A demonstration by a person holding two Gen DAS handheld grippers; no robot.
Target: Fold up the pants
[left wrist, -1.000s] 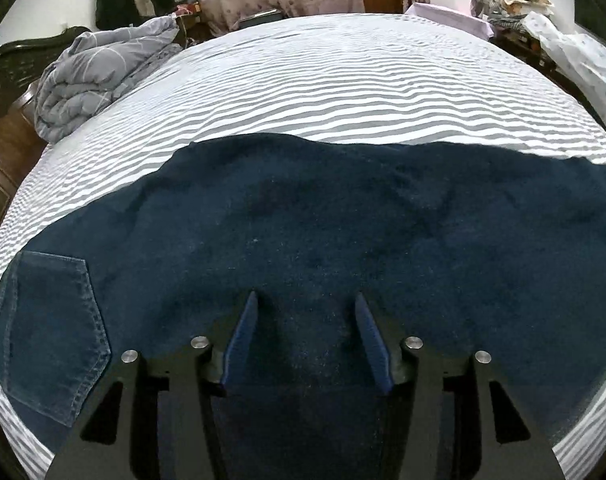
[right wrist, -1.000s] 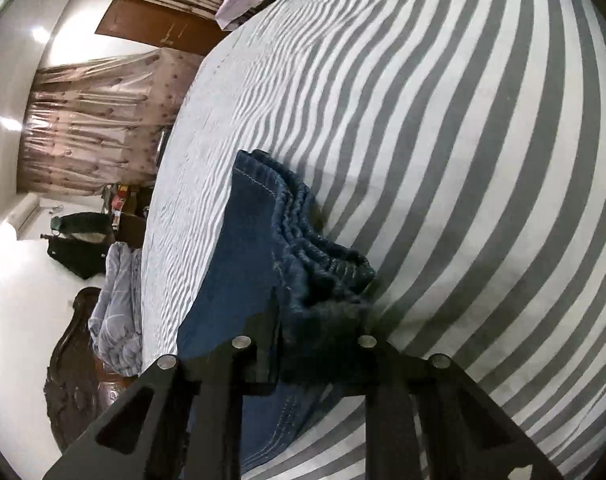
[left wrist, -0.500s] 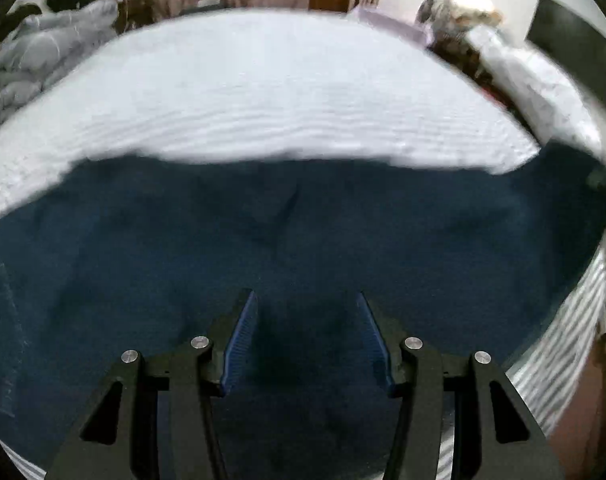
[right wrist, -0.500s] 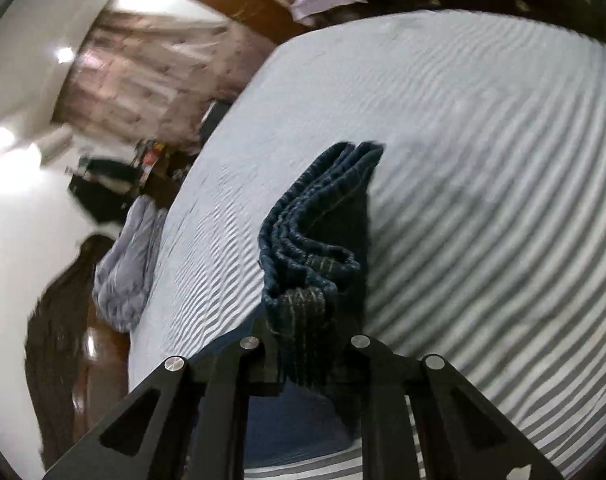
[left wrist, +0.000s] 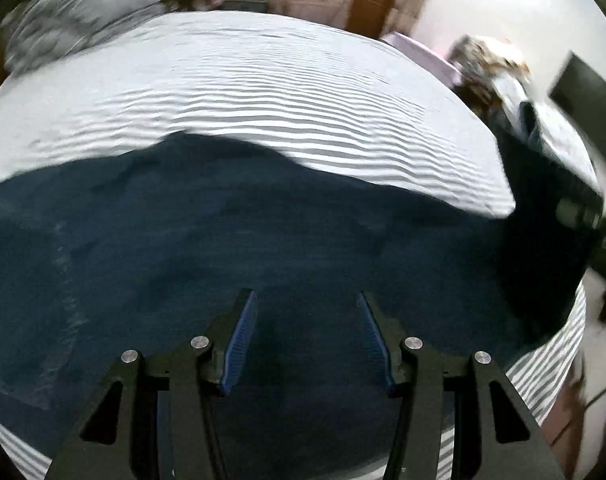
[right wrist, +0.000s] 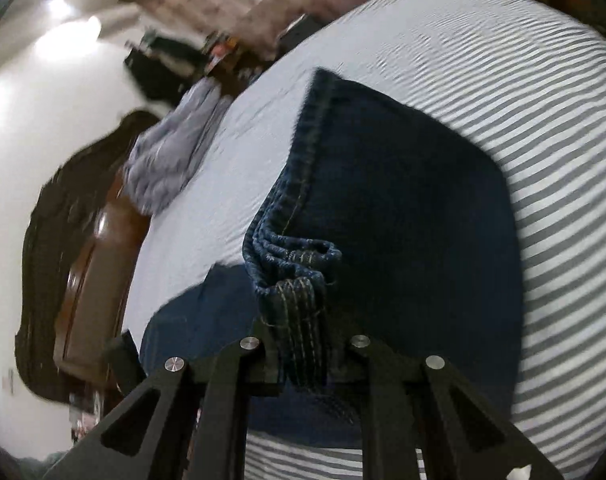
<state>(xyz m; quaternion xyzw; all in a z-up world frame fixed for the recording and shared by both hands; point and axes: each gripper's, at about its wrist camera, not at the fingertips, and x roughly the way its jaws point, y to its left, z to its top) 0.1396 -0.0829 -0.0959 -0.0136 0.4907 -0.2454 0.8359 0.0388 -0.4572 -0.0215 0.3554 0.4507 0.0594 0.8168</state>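
The right claw [right wrist: 301, 356] pinches the stitched hem of the dark denim pants [right wrist: 403, 208], lifting it off the striped bedsheet [right wrist: 563, 128]; the left claw [left wrist: 305, 336] hangs half spread above the pants' flat cloth, gripping nothing.

Both views are fisheye, so straight lines bend strongly near the dark round border. The light is soft indoor light. In the right wrist view, 2 bright lamps [right wrist: 73, 26] glare on the white wall and wash it out. The pants [left wrist: 263, 248] look very dark, with little detail. Motion blur smears the room edges and the far stripes of the sheet [left wrist: 283, 80]; the near stripes [right wrist: 563, 200] stay sharper.
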